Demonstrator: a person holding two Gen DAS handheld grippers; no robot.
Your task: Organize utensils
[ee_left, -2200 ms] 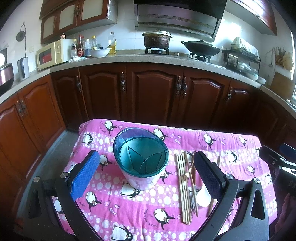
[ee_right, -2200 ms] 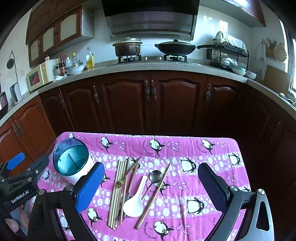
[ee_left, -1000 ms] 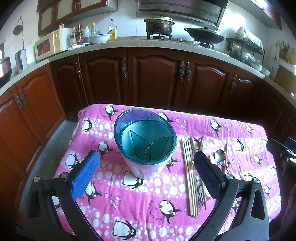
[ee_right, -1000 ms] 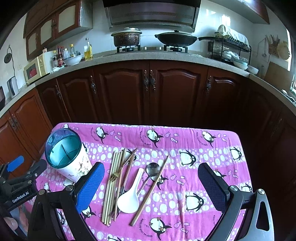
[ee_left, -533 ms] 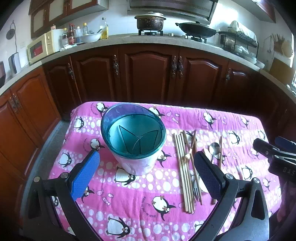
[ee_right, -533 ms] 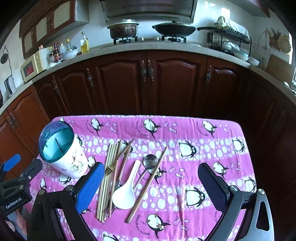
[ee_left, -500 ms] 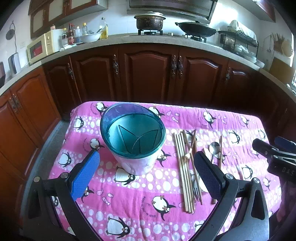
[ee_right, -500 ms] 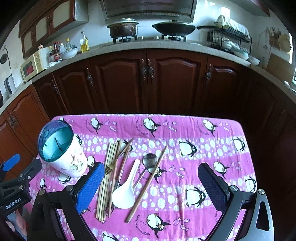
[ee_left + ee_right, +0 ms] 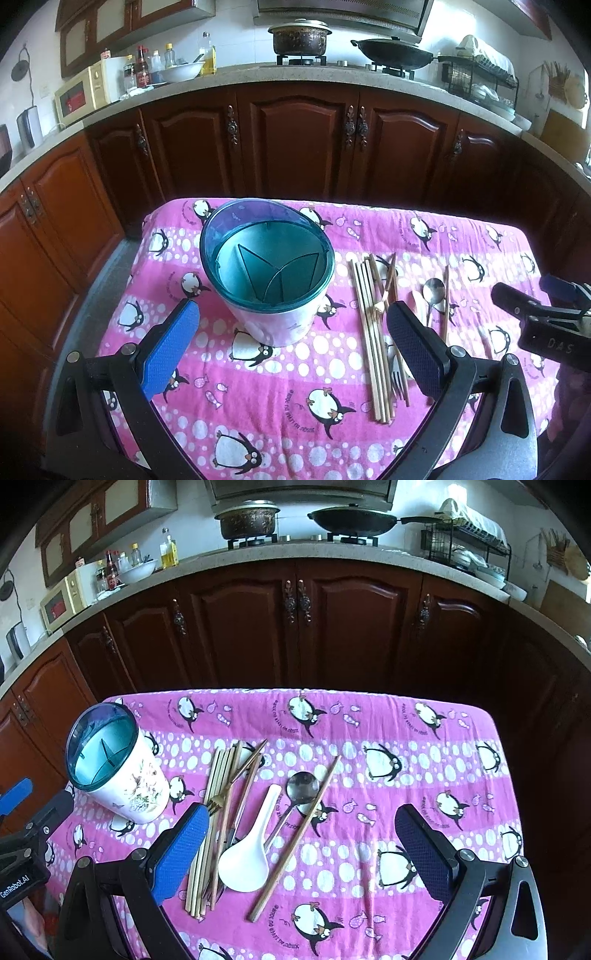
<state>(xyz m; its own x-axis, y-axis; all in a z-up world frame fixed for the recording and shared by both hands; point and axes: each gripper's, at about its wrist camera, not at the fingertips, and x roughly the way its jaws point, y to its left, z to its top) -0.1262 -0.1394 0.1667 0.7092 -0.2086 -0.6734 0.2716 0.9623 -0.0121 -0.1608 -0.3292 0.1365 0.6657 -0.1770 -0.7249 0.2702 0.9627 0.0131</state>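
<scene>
Utensils lie loose on the pink penguin cloth covering the worktop: a bundle of pale chopsticks, a fork, a white soup spoon, a metal spoon and a darker single chopstick. None is yet in the divided teal-rimmed holder, which stands upright to their left.

All the utensils run lengthwise, roughly away from the cameras, so their long axes line up with the fingers' reach, not across it. The right gripper hovers directly over the pile, fingers spread wide and empty, the soup spoon and dark chopstick lying between them. The left gripper, likewise spread and holding nothing, faces the holder, with the chopstick bundle just inside its right finger.

My judgement: the right hand is nearer the utensils and better placed for the first pick; the left looks set to steady the holder.
</scene>
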